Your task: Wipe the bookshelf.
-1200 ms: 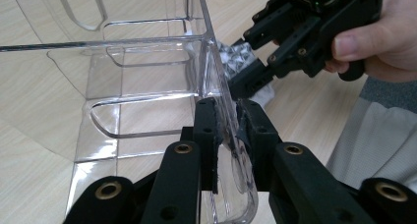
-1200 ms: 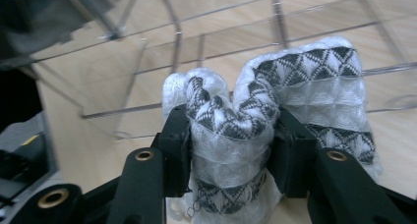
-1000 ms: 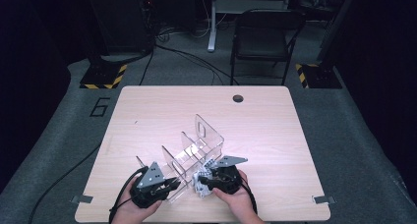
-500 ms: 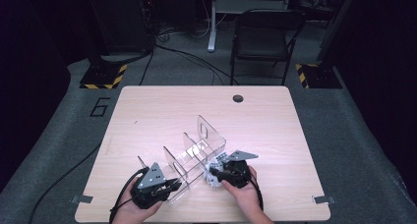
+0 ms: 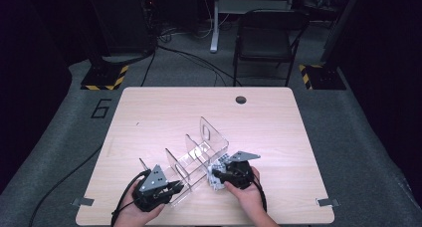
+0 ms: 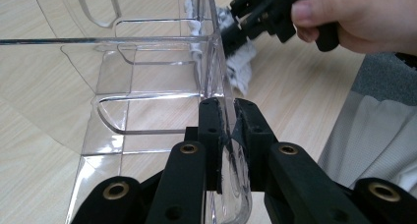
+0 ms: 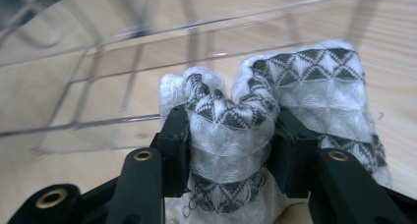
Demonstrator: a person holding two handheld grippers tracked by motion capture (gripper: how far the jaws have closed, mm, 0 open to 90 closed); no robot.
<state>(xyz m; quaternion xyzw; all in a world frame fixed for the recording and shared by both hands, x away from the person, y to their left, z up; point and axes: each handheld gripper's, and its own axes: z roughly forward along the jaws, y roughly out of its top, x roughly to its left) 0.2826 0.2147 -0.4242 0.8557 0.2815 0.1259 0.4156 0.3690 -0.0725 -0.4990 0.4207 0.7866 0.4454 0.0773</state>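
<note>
Worktop [image 5: 149, 112]: light wood grain, with a dark round grommet [image 5: 241, 99] near its far edge.

Clear acrylic divider rack [image 5: 196, 155]: it stands on the near half of the worktop and runs diagonally from near left to far right, with several upright partitions, each pierced by a rounded slot. It sits between the two hands.

Left gripper [image 5: 175, 188]: at the rack's near-left end. In the left gripper view its jaws are clamped on the thin transparent end wall [image 6: 227, 150] of the rack, one pad on either face and the wall's edge standing upright between them.

Right gripper [image 5: 213, 176]: against the rack's right-hand side, close to the near edge of the worktop. In the right gripper view its jaws are closed on a bunched cloth [image 7: 231, 135], white with a dark grey triangle weave. The fabric bulges above the pads in two folds, and a further fold spreads out to the right. Rack panels stand just beyond the cloth; the cloth appears to touch the rack's outer wall, though the glare makes contact uncertain. In the left gripper view the same cloth [image 6: 241, 71] lies just outside the rack wall, with the right hand [image 6: 364, 17] behind it.

Surroundings: a dark folding chair [image 5: 266, 38] stands on the grey floor beyond the worktop.
</note>
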